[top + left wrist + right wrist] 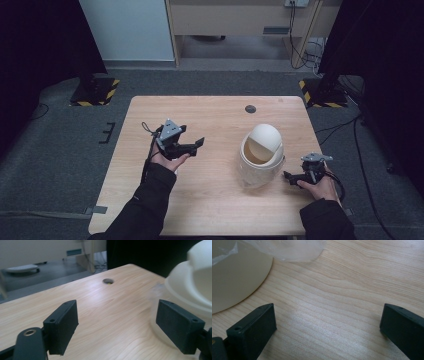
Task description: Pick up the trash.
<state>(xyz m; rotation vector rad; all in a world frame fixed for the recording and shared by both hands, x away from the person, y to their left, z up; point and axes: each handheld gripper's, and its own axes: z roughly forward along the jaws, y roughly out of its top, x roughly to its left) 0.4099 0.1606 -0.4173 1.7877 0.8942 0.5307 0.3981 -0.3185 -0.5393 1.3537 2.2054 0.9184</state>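
a pale wooden table (pixel 210 200) with fine straight grain and rounded corners is seen from above, a small round cable hole (pixel 250 109) being set near its far edge. a cream plastic bin with a domed swing lid (pixel 261 155) stands upright right of the table's centre; a thin clear plastic liner (pixel 250 176) is seen wrinkled around its lower body. the left gripper (pixel 199 143), black and angular with a grey three-cornered plate on top, is held above the table left of the bin and well apart from it; in the left gripper view its flat rectangular jaws are spread wide, nothing lying between them, and the bin's rounded wall is seen beyond the right jaw. the right gripper (pixel 289 175) is held low, just beside the bin's right side; its matte jaws are likewise spread wide over bare wood, the bin's smooth curved base (pixel 234 277) and the liner's edge showing at the upper left of its view.
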